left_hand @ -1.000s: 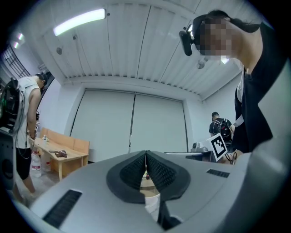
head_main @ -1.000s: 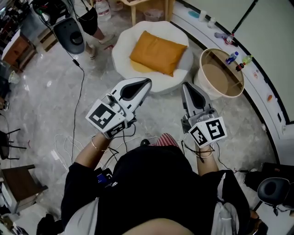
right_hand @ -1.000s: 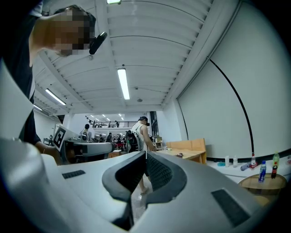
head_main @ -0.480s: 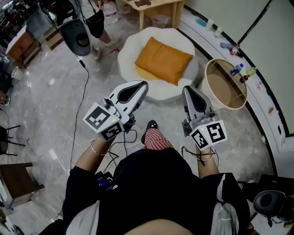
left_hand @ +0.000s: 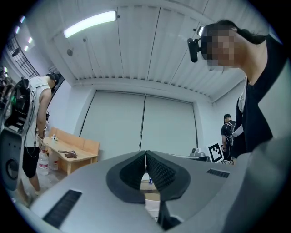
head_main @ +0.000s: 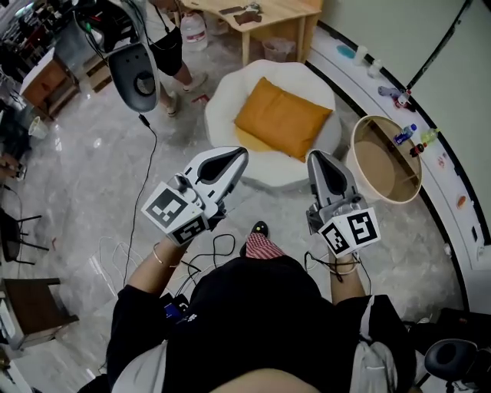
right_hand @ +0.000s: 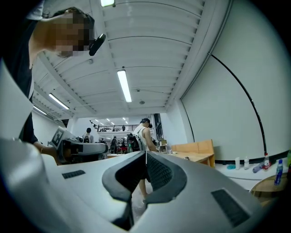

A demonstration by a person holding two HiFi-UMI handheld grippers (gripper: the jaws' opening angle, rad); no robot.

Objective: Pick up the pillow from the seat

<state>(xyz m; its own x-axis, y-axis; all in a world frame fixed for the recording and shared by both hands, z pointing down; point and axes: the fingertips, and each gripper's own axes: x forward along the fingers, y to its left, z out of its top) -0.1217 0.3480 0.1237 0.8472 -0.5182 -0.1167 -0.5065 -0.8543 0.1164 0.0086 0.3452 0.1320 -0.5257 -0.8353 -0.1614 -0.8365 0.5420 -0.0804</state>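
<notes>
An orange pillow (head_main: 282, 118) lies on a round white cushioned seat (head_main: 226, 96) on the floor, seen in the head view. My left gripper (head_main: 243, 153) is shut and empty, its tip just short of the seat's near left rim. My right gripper (head_main: 316, 157) is also shut and empty, near the seat's near right rim. Both point slightly upward; in the left gripper view the left gripper (left_hand: 145, 153) has its jaws pressed together, and in the right gripper view the right gripper (right_hand: 146, 153) does too. The pillow is hidden in both gripper views.
A round tan basket (head_main: 386, 159) stands right of the seat. A wooden table (head_main: 261, 11) is behind it, with a person (head_main: 173, 46) and a grey stand (head_main: 134, 69) at left. Cables (head_main: 142, 199) run over the marble floor. Small bottles (head_main: 406, 134) line the curved ledge.
Both grippers have moved forward toward the seat, which now sits lower and nearer in the head view. The jaws stayed shut.
</notes>
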